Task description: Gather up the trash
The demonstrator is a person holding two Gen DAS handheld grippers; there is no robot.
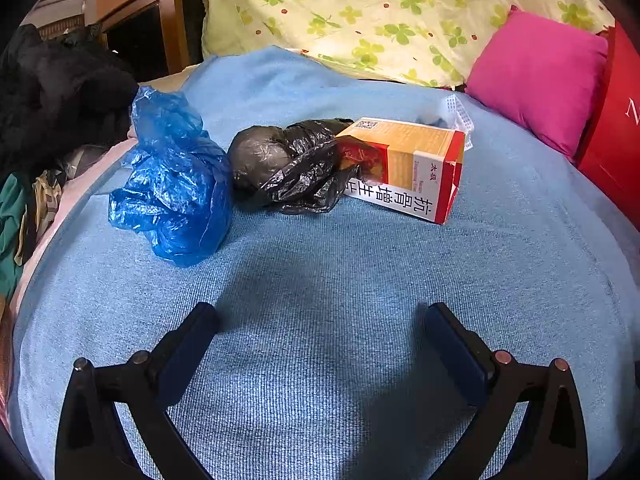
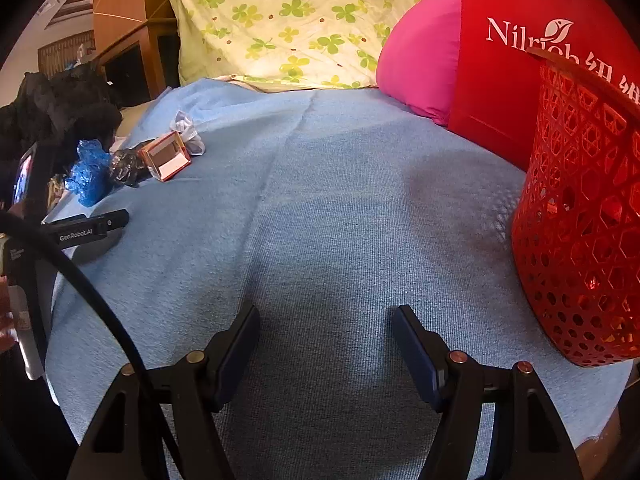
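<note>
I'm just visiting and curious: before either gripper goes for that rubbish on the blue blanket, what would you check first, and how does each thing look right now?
1. Left gripper open and empty: ok.
2. Right gripper open and empty: ok.
3. Trash in the left gripper's view, blue plastic bag, black plastic bag, torn carton: ok.
4. Blue blanket bare between left gripper and trash: ok.
5. Red basket upright beside the right gripper: ok.
6. Room left inside the basket: cannot tell.

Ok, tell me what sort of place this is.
Probably a bedroom: a bed under a blue blanket, a clover-print pillow and a pink cushion at its head, and a wooden cabinet beside it.
</note>
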